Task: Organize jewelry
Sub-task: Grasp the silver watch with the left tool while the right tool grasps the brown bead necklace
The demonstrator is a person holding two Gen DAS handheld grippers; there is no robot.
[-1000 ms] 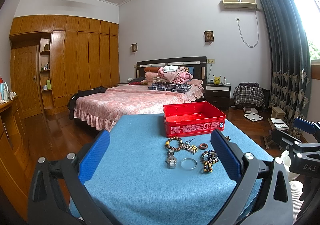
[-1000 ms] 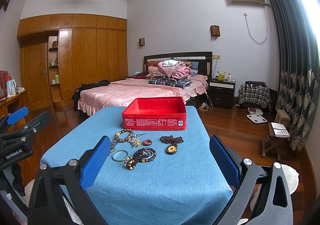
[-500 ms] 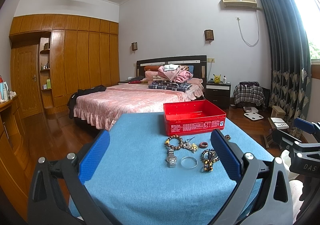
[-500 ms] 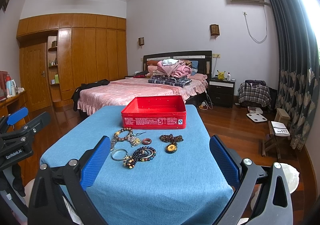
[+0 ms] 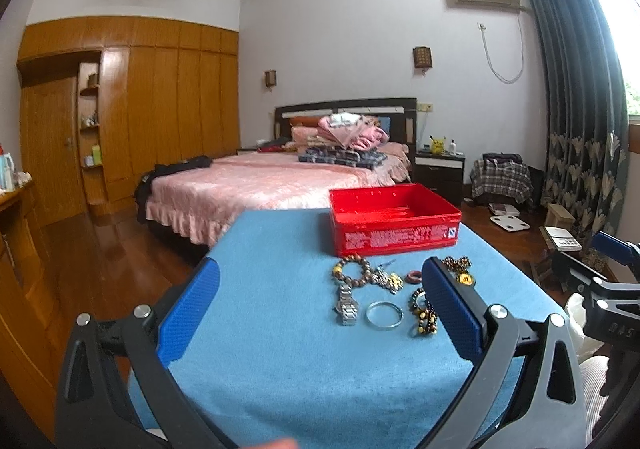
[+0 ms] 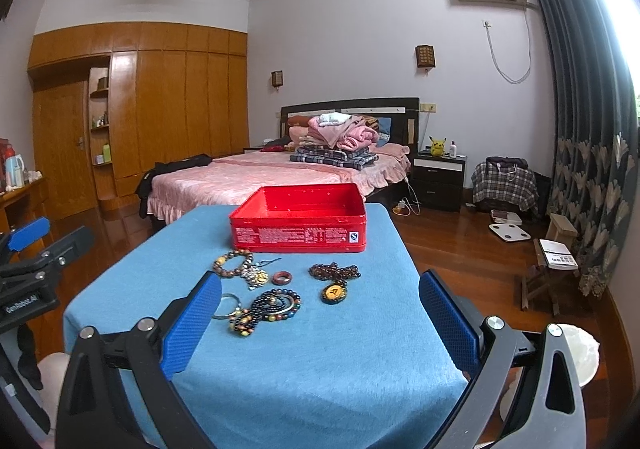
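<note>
An open red tin box (image 5: 394, 219) (image 6: 298, 223) stands at the far end of the blue-covered table (image 5: 272, 361) (image 6: 320, 369). In front of it lie a brown bead bracelet (image 5: 352, 268) (image 6: 232, 263), a metal watch (image 5: 346, 304), a clear bangle (image 5: 384, 314) (image 6: 226, 306), a red ring (image 5: 414, 277) (image 6: 282, 278), dark multicolour bead bracelets (image 6: 268, 307) (image 5: 422, 314) and a pendant necklace (image 6: 334, 283). My left gripper (image 5: 319, 271) is open and holds nothing, short of the jewelry. My right gripper (image 6: 320, 281) is open too, with the beads lying beyond its fingers.
A pink bed (image 5: 260, 185) with folded clothes stands behind the table. A wooden wardrobe (image 5: 160, 109) lines the left wall. To the right are a nightstand (image 6: 438, 181), a small stool (image 6: 550, 269) and dark curtains (image 6: 588, 169). The floor is polished wood.
Both views have shifted only slightly. The jewelry and the box lie where they were, and both grippers stay open.
</note>
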